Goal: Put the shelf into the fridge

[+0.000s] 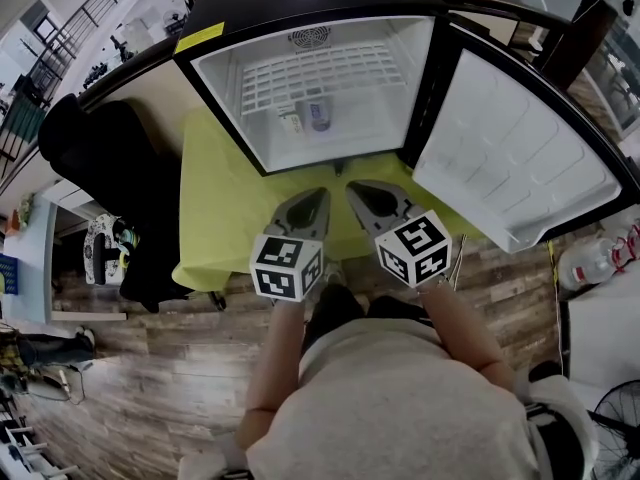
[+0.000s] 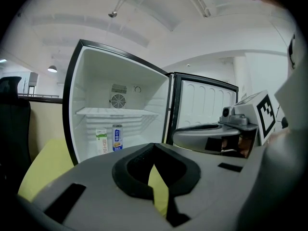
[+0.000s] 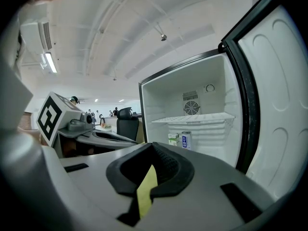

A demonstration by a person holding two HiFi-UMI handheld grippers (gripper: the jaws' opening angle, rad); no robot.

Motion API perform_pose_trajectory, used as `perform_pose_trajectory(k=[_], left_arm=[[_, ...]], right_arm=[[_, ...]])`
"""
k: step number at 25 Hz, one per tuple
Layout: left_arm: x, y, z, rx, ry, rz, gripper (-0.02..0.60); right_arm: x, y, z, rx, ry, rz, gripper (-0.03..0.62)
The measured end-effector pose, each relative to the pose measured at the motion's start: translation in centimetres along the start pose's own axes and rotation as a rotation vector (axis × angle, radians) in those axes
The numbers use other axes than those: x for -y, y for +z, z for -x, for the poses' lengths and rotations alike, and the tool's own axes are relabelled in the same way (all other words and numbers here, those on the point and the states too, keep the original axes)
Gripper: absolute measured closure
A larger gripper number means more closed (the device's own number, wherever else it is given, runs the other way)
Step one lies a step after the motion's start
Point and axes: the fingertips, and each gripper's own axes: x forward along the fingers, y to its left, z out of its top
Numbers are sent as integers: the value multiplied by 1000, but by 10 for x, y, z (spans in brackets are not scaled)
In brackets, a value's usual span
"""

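- Head view: the fridge [image 1: 225, 88] is shown open at top centre, with the shelf [image 1: 320, 73] seated inside above a carton [image 1: 291, 120] and a can [image 1: 318, 115]. The left gripper [image 1: 305, 208] and right gripper [image 1: 362, 196] are held side by side at frame centre.
- Left gripper view: the jaws are pressed together on nothing; the shelf [image 2: 115, 112] is seen at left centre.
- Right gripper view: the jaws are closed and empty; the shelf [image 3: 192, 119] is seen right of centre.
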Motion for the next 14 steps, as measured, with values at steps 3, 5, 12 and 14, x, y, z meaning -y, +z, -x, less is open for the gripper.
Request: perform_pose_trajectory(k=[3, 5, 12, 14], left_arm=[[1, 0, -2, 3, -3, 1, 577], [2, 1, -2, 6, 0, 7, 577], [-3, 4, -1, 22, 14, 28, 577], [-4, 3, -1, 22, 17, 32, 577]], right_arm=[[2, 3, -1, 5, 0, 4, 585], [1, 3, -1, 1, 5, 6, 585], [1, -1, -3, -20, 14, 8, 585], [2, -2, -3, -24, 11, 8, 585]])
